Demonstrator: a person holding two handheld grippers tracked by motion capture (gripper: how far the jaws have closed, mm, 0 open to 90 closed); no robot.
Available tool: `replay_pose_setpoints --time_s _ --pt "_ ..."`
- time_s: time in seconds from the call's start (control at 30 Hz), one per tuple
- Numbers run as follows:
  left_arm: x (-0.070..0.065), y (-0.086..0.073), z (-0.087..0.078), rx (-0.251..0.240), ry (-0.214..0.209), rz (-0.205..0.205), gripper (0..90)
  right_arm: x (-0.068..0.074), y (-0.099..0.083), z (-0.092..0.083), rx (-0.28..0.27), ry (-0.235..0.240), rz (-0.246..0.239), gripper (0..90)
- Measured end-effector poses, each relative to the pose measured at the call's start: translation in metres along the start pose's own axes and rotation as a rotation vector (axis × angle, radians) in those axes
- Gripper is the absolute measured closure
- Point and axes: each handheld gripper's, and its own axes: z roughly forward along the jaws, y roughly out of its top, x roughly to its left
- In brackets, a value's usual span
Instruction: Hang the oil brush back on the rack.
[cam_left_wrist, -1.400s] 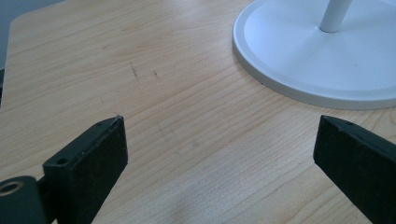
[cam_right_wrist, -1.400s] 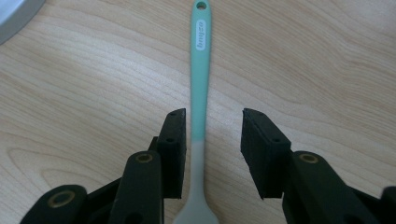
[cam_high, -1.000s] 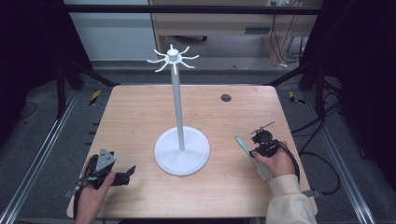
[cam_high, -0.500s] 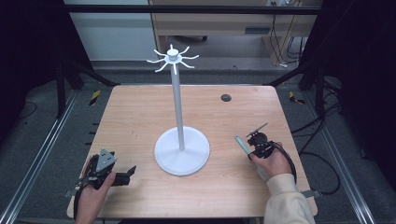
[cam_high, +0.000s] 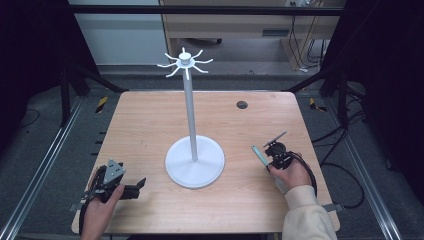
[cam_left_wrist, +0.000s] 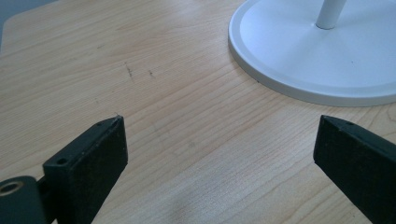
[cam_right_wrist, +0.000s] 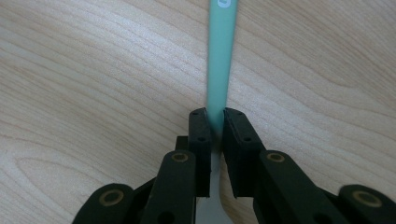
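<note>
A white stand (cam_high: 194, 161) with a round base, a thin pole and a crown of hooks (cam_high: 185, 62) rises from the middle of the wooden table. In the high view my right gripper (cam_high: 270, 160) points down at the table's right side. In the right gripper view its jaws (cam_right_wrist: 215, 116) have just been closing and now pinch a mint-green utensil handle (cam_right_wrist: 222, 56) lying flat on the wood; the same handle (cam_high: 257, 152) shows beside the hand. My left gripper (cam_high: 141, 183) rests at the front left, and its jaws (cam_left_wrist: 219, 130) stand wide open over bare wood near the stand's base (cam_left_wrist: 317, 60).
A small black round plug (cam_high: 242, 104) sits in the tabletop at the back right. Metal rails run along both sides of the table (cam_high: 145, 125). Cables trail on the floor to the right.
The right hand has edged slightly to the left over the green handle. The left hand and the stand have not moved.
</note>
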Motion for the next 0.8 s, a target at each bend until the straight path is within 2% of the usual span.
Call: replay_pose_setpoints --time_s 0.33,0.37,0.4,0.43,0.5,0.57,0.67,0.7,0.73,0.77,0.8 --pt "-0.001 0.0 0.0 0.0 -0.001 0.0 2.5 -0.002 0.0 -0.001 0.002 0.008 0.014 82.6" --pt "0.0 0.0 0.0 0.0 -0.003 0.0 2.5 -0.004 0.0 -0.005 -0.022 0.006 0.007 82.7" --pt "0.0 0.0 0.0 0.0 -0.002 0.0 2.5 -0.004 0.0 -0.005 -0.022 0.006 0.007 82.7" --pt "0.0 0.0 0.0 0.0 -0.002 0.001 2.5 -0.005 0.0 -0.012 -0.046 0.013 0.026 82.7" --pt "0.0 0.0 0.0 0.0 -0.002 0.0 2.5 -0.005 0.0 -0.014 -0.056 0.011 0.025 82.8" --pt "0.0 0.0 0.0 0.0 -0.003 -0.001 2.5 -0.004 0.0 -0.023 -0.112 0.031 0.037 82.7" --pt "0.001 0.0 0.0 -0.001 -0.001 -0.003 2.5 -0.002 0.003 -0.035 -0.201 0.062 0.027 82.8" --pt "0.001 0.0 0.0 0.0 0.0 -0.004 2.5 -0.002 0.003 -0.035 -0.201 0.062 0.027 82.8" --pt "0.001 0.0 0.0 -0.001 0.0 -0.006 2.5 0.0 0.005 -0.041 -0.242 0.077 0.038 82.8" --pt "0.002 0.0 0.0 -0.001 0.002 -0.006 2.5 0.003 0.008 -0.052 -0.308 0.089 0.028 82.8" --pt "0.001 0.0 0.0 0.0 0.001 -0.005 2.5 0.005 0.009 -0.055 -0.329 0.091 0.034 82.8"
